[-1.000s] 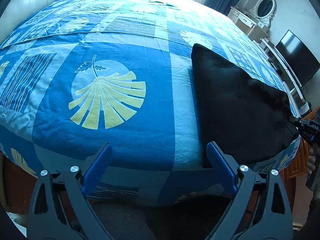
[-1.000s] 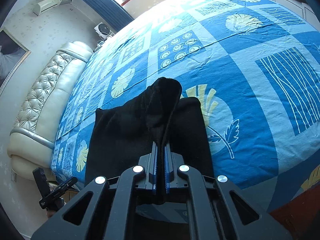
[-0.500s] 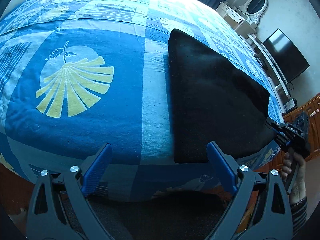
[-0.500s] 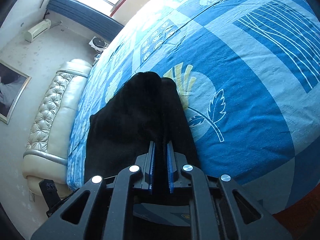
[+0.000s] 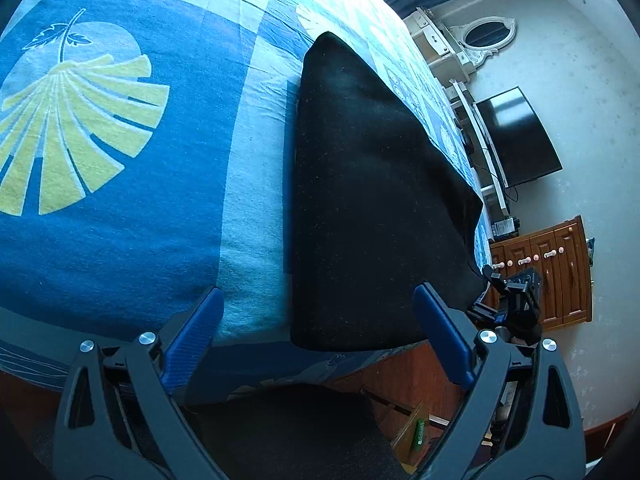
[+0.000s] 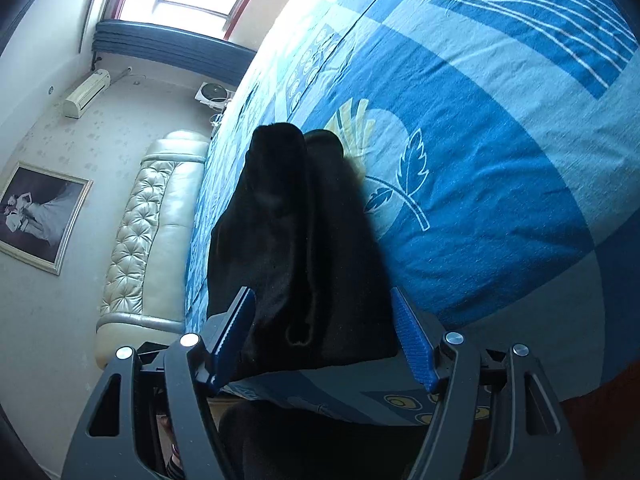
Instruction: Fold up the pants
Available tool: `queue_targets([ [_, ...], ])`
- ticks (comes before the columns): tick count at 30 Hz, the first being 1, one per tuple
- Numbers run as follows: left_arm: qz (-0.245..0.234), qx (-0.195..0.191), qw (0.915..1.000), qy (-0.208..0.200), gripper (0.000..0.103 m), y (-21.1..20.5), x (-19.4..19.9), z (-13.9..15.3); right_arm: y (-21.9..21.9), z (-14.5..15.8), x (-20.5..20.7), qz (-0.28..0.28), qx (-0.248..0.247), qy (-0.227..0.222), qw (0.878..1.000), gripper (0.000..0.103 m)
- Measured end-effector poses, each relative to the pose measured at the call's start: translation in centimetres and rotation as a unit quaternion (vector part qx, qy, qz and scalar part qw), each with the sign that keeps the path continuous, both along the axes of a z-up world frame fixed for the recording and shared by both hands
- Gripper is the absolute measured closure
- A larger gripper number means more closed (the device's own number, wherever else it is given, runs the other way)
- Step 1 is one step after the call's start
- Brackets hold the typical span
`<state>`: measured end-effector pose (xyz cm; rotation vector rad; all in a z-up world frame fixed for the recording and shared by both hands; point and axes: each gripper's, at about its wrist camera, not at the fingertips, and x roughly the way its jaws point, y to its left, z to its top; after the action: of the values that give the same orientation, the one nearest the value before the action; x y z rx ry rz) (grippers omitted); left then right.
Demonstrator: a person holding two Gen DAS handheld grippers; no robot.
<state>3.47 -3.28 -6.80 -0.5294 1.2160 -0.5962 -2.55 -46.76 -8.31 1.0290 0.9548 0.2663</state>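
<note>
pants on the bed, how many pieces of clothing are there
1. The black pants lie folded near the bed's foot edge, between the open right gripper's fingers. More could lie outside both views.

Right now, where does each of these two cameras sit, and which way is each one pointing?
Left wrist: on the left gripper, looking across the blue patterned bedspread at the folded black pants; its open blue fingers show, and the right gripper beyond.
Right wrist: on the right gripper, looking along the pants toward the cream tufted headboard; its open fingers show.
Both share the pants and bedspread.
</note>
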Motion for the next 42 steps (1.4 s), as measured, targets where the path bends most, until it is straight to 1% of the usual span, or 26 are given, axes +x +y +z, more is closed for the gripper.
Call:
queue_targets([
  [2, -0.002, -0.010, 0.9999, 0.004, 0.007, -0.2, 0.3, -0.2, 0.6, 0.0, 0.2, 0.006, -0.004, -0.003, 1.000, 0.026],
  [4, -0.004, -0.023, 0.9997, 0.009, 0.007, -0.4, 0.7, -0.4, 0.9, 0.1, 0.2, 0.008, -0.009, -0.003, 1.000, 0.025],
  [7, -0.013, -0.057, 0.9981, 0.019, 0.007, -0.9, 1.2, -0.5, 1.2, 0.2, 0.3, 0.012, -0.017, -0.008, 1.000, 0.025],
  [10, -0.023, -0.097, 0.9942, 0.041, 0.008, -1.8, 1.8, -1.3, 2.2, 0.5, 0.5, 0.025, -0.040, -0.011, 0.999, 0.027],
  [11, -0.025, -0.106, 0.9929, 0.047, 0.011, -2.1, 1.9, -1.5, 2.4, 0.5, 0.6, 0.027, -0.046, -0.008, 0.999, 0.029],
  [12, -0.023, -0.099, 0.9936, 0.049, 0.023, -2.4, 2.0, -1.7, 2.6, 0.5, 0.8, 0.028, -0.055, -0.003, 0.998, 0.032],
  [13, -0.021, -0.075, 0.9958, 0.047, 0.034, -2.7, 2.1, -1.8, 2.8, 0.5, 0.9, 0.029, -0.065, 0.001, 0.997, 0.036],
  [14, -0.021, -0.058, 0.9970, 0.046, 0.047, -2.9, 2.3, -1.9, 3.0, 0.5, 0.9, 0.027, -0.071, 0.003, 0.997, 0.041],
  [15, -0.018, -0.055, 0.9973, 0.045, 0.053, -2.9, 2.3, -1.9, 3.1, 0.5, 0.9, 0.025, -0.073, 0.003, 0.997, 0.043],
  [16, -0.015, -0.053, 0.9975, 0.044, 0.055, -2.8, 2.4, -1.8, 3.3, 0.5, 0.9, 0.024, -0.073, 0.003, 0.997, 0.047],
  [17, -0.015, -0.049, 0.9979, 0.041, 0.060, -2.8, 2.3, -1.6, 3.5, 0.6, 0.9, 0.022, -0.075, 0.002, 0.997, 0.049],
  [18, -0.015, -0.043, 0.9983, 0.035, 0.064, -2.7, 2.2, -1.4, 3.6, 0.8, 0.9, 0.021, -0.078, 0.002, 0.997, 0.050],
  [20, -0.019, -0.027, 0.9992, 0.020, 0.068, -2.7, 1.9, -0.8, 3.9, 1.0, 1.0, 0.021, -0.083, -0.001, 0.996, 0.053],
  [23, -0.022, 0.002, 0.9997, -0.001, 0.071, -2.8, 1.7, 0.5, 4.5, 1.2, 1.3, 0.022, -0.083, -0.005, 0.996, 0.055],
  [26, -0.022, 0.038, 0.9987, -0.027, 0.072, -2.3, 1.7, 1.6, 5.9, 1.2, 2.0, 0.030, -0.081, -0.008, 0.996, 0.056],
  [28, -0.017, 0.054, 0.9978, -0.036, 0.072, -1.4, 1.7, 2.0, 7.0, 1.2, 2.7, 0.037, -0.078, -0.011, 0.996, 0.056],
  [38, 0.033, 0.076, 0.9959, -0.038, 0.072, 5.6, 1.3, 2.8, 13.8, 0.8, 6.2, 0.088, -0.054, -0.023, 0.994, 0.056],
  [42, 0.049, 0.077, 0.9951, -0.038, 0.072, 8.0, 1.2, 2.9, 16.0, 0.8, 7.1, 0.104, -0.054, -0.024, 0.993, 0.056],
])
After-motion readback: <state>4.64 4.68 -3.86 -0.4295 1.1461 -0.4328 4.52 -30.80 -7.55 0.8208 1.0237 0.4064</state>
